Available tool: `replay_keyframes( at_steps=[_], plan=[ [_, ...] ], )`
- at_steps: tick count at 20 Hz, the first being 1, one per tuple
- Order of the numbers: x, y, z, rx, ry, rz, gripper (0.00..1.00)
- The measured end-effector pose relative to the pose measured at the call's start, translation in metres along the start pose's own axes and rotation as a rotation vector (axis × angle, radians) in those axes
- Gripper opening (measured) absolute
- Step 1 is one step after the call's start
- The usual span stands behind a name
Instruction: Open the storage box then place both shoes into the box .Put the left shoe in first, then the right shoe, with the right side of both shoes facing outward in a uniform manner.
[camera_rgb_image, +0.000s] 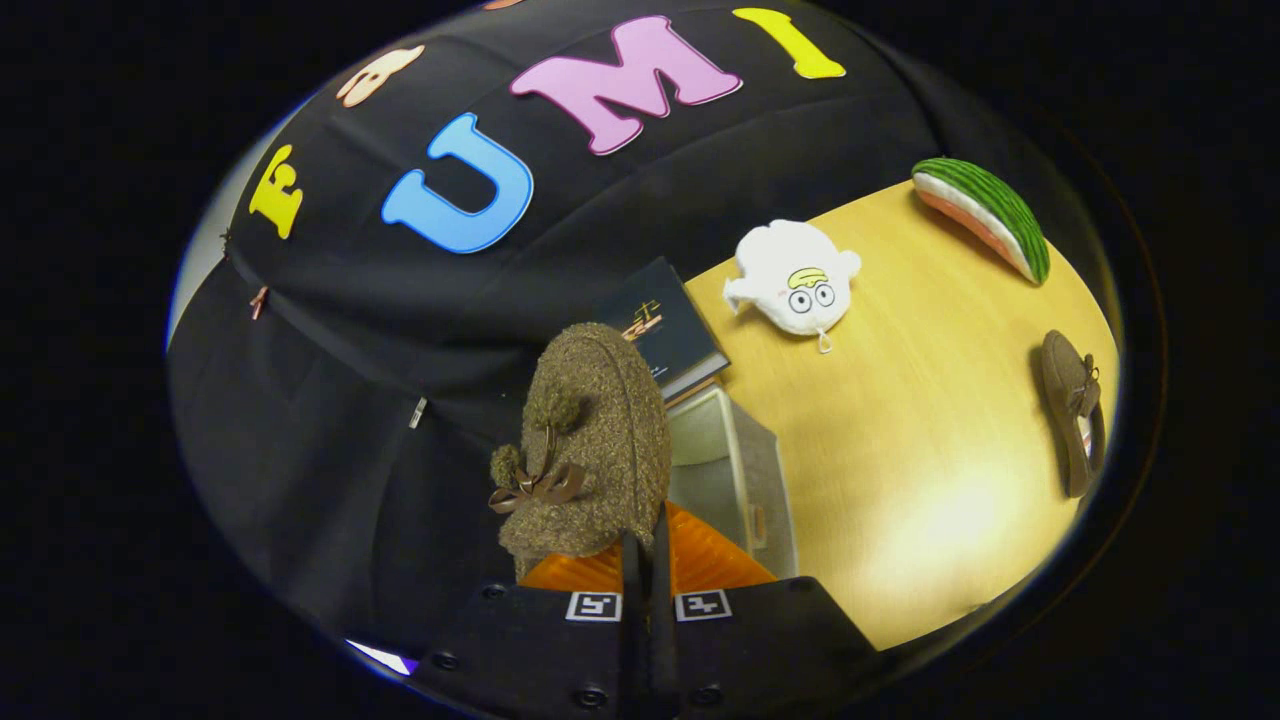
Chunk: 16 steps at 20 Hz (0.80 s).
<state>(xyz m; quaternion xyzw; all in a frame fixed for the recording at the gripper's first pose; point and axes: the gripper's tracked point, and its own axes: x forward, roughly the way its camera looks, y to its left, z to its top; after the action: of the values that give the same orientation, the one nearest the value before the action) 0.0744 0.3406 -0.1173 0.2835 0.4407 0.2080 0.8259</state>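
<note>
My gripper (646, 545) is shut on a fuzzy brown shoe (590, 440) with a bow and pompoms, pinching its rim between both fingers. The shoe hangs in the air, toe pointing away, in front of the black cloth wall. Just to its right and below it stands the grey storage box (735, 470), open, with its pale inside showing. The second brown shoe (1075, 410) lies on its side on the wooden table (900, 450), far off to the right of the box.
A dark book (665, 330) lies behind the box against the wall. A white plush toy (795, 278) sits further right on the table, and a watermelon-slice cushion (985, 215) lies beyond it near the far table edge.
</note>
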Motion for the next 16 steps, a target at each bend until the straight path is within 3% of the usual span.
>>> replay_keyframes(
  at_steps=[9,16],
  plan=[
    [0.068,0.006,-0.046,-0.006,0.085,-0.098,0.05],
    [0.079,-0.016,-0.065,-0.04,0.136,-0.185,0.05]
  ],
)
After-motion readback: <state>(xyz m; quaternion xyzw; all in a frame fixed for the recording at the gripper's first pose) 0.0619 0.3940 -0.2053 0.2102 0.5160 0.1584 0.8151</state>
